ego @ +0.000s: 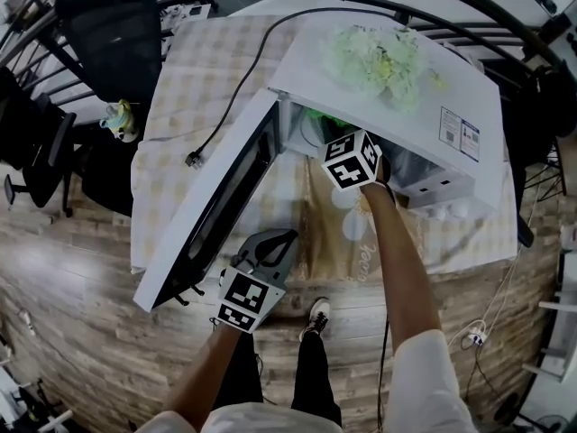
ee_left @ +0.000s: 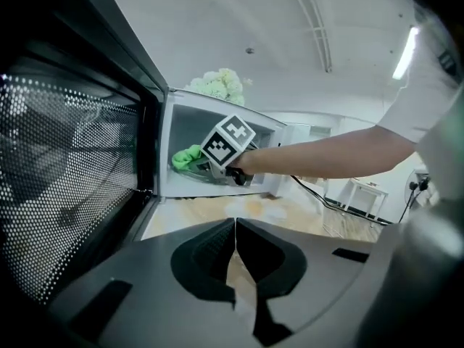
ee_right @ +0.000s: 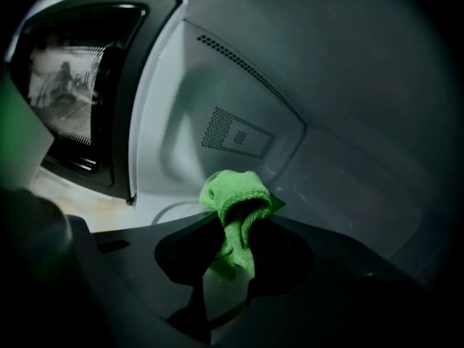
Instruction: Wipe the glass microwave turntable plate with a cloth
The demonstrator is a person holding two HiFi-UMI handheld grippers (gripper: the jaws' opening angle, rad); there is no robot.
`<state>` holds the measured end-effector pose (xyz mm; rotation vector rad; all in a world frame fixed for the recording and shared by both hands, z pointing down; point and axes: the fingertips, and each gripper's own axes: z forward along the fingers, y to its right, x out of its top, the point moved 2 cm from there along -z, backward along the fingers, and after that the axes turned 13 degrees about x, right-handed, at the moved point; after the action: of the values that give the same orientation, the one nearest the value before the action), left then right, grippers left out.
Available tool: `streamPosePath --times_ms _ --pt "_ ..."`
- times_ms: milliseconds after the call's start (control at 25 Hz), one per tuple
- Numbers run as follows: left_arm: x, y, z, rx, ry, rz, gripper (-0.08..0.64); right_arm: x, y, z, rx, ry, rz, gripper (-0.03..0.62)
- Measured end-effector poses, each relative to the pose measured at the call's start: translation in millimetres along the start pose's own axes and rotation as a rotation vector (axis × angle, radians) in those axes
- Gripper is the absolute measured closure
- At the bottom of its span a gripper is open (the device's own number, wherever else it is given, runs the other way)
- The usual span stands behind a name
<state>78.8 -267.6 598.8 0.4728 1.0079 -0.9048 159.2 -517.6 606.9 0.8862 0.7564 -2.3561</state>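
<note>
The white microwave (ego: 397, 88) stands with its door (ego: 212, 215) swung wide to the left. My right gripper (ee_right: 230, 227) is inside the cavity, shut on a green cloth (ee_right: 235, 205) that bunches out above the fingers. In the head view only its marker cube (ego: 352, 159) shows at the cavity mouth, with the cloth (ego: 317, 115) just beyond. The glass turntable plate's rim (ee_right: 170, 210) curves along the cavity floor, below and left of the cloth. My left gripper (ego: 281, 238) hangs shut and empty in front of the table, beside the door's lower edge. Its view shows the cloth (ee_left: 187, 156) in the cavity.
White flowers (ego: 379, 57) lie on top of the microwave. A black cable with a plug (ego: 194, 158) runs across the checked tablecloth (ego: 207, 70). A black chair (ego: 113, 34) stands at the back left. The open door blocks the table's left front side.
</note>
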Motion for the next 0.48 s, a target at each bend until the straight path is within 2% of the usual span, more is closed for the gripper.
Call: streamPosePath --times_ms 160,240,360,480 --pt "-4 4 5 -0.017 -0.011 0.004 0.54 -16 26 -4 -0.059 -0.084 0.092 0.491" --pt "-7 5 7 -0.021 -0.018 0.001 0.54 -24 37 -8 -0.115 -0.146 0.064 0.488" --pt "-7 9 9 -0.033 -0.021 0.006 0.54 -37 59 -20 -0.246 -0.267 -0.051 0.471" --pt "-6 10 9 -0.037 -0.02 0.011 0.54 -54 72 -30 -0.31 -0.345 -0.045 0.471"
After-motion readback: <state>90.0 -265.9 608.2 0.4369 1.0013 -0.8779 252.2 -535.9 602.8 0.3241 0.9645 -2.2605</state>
